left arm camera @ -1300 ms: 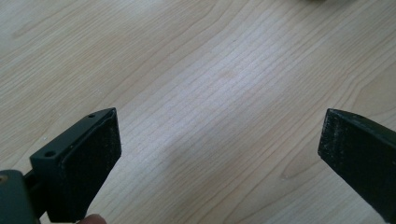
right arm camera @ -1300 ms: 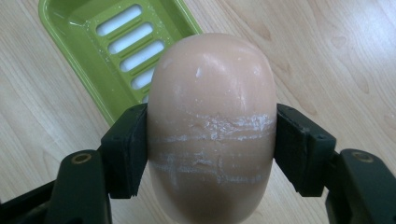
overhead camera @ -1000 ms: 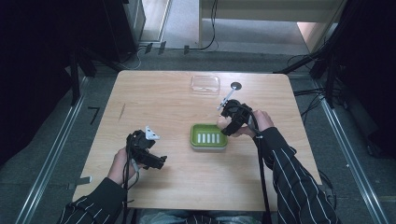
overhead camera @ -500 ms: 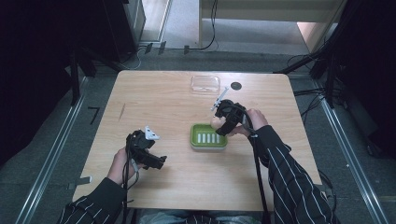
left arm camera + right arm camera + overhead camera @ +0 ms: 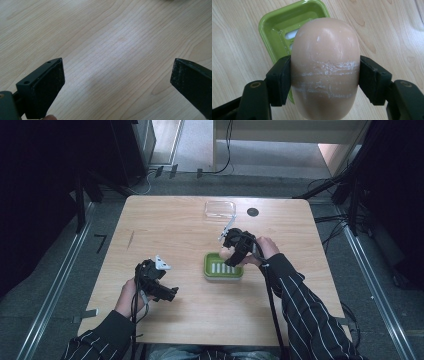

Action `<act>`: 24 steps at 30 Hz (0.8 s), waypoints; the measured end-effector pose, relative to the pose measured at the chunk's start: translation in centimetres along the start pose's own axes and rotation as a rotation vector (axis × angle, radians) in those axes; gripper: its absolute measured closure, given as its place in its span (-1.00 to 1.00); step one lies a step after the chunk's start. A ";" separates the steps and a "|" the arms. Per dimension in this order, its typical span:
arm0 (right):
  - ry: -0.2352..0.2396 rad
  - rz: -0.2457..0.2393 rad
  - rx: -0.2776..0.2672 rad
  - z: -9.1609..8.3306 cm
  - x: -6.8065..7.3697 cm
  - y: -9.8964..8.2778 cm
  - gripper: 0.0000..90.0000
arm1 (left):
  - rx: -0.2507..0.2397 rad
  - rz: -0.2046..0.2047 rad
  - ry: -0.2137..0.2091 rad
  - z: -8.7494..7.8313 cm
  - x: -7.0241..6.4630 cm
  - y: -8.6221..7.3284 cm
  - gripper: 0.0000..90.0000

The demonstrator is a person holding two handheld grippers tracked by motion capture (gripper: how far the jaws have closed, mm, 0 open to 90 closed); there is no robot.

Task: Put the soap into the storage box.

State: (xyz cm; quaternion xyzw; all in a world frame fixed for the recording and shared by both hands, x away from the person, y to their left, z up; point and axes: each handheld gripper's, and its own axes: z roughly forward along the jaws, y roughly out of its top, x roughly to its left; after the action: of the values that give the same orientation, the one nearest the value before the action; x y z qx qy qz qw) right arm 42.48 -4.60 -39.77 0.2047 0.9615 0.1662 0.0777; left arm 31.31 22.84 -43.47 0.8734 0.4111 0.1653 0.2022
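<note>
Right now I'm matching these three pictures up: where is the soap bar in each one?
High view: the soap sits right of centre, in the right gripper, over the green dish.
Left gripper view: not in it.
Right gripper view: the soap is at centre, clamped between the jaws.
Shared landmark: the green dish.

Two tongs are in use: the left tongs (image 5: 167, 293) and the right tongs (image 5: 325, 75). One peach soap bar (image 5: 325, 67), one green soap dish (image 5: 223, 269), one clear plastic lid (image 5: 219, 209) and one wooden worktop (image 5: 165, 225) make up the rest.
</note>
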 end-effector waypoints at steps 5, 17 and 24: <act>0.008 -0.009 -0.009 0.3 0.1 0.3 -0.26 | 0.000 -0.003 0.000 0.0 0.0 0.0 -1.00; 0.030 -0.031 -0.012 1.2 0.4 0.4 -0.26 | 0.003 0.001 -0.001 0.0 0.0 0.0 -1.00; 0.036 -0.033 -0.004 1.9 0.6 0.4 -0.26 | 0.003 0.002 -0.002 0.0 0.0 0.0 -1.00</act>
State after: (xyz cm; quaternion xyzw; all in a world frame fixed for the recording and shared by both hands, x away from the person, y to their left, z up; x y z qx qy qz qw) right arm 42.54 -3.46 -41.47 0.1855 0.9657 0.1705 0.0636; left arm 31.31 22.82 -43.51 0.8743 0.4104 0.1637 0.2010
